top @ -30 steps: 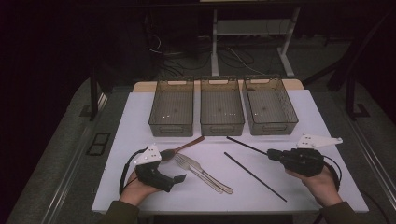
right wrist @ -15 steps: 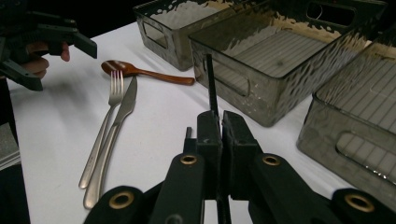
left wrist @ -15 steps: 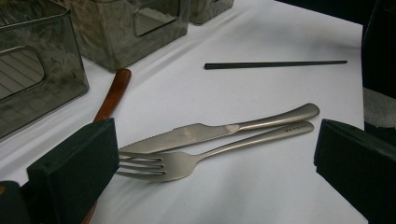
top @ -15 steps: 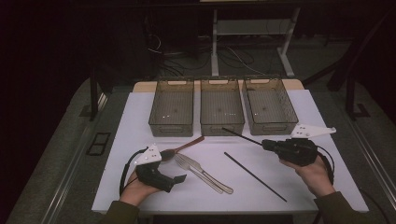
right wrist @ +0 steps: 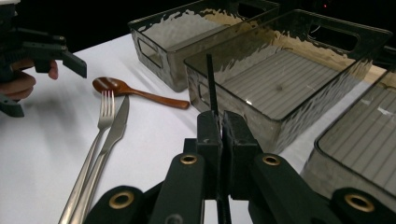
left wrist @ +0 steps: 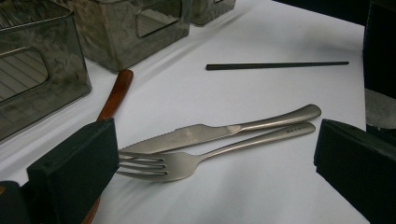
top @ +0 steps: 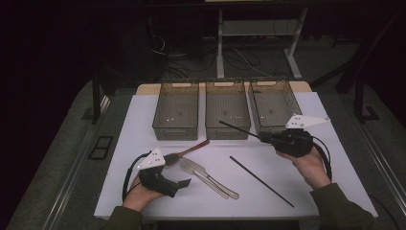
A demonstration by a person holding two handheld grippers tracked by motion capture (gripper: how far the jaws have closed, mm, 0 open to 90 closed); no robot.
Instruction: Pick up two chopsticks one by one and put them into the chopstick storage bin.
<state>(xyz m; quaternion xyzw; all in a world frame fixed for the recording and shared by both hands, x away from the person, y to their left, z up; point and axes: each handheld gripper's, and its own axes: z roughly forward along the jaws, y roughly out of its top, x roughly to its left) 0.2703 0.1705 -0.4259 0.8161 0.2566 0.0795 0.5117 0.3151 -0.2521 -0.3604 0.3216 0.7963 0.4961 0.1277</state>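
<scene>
A black chopstick (top: 238, 130) is clamped between the closed jaws of the right gripper (top: 262, 137), its free end raised over the front wall of the middle bin (top: 227, 133) of 3. A 2nd chopstick (top: 261, 181) is seen lying flat on the white table (top: 143, 120), right of the fork (top: 201, 177) and knife (top: 215, 178). The left gripper (left wrist: 215, 163) is held wide and empty near the fork, beside the wooden spoon (top: 184, 151).
</scene>
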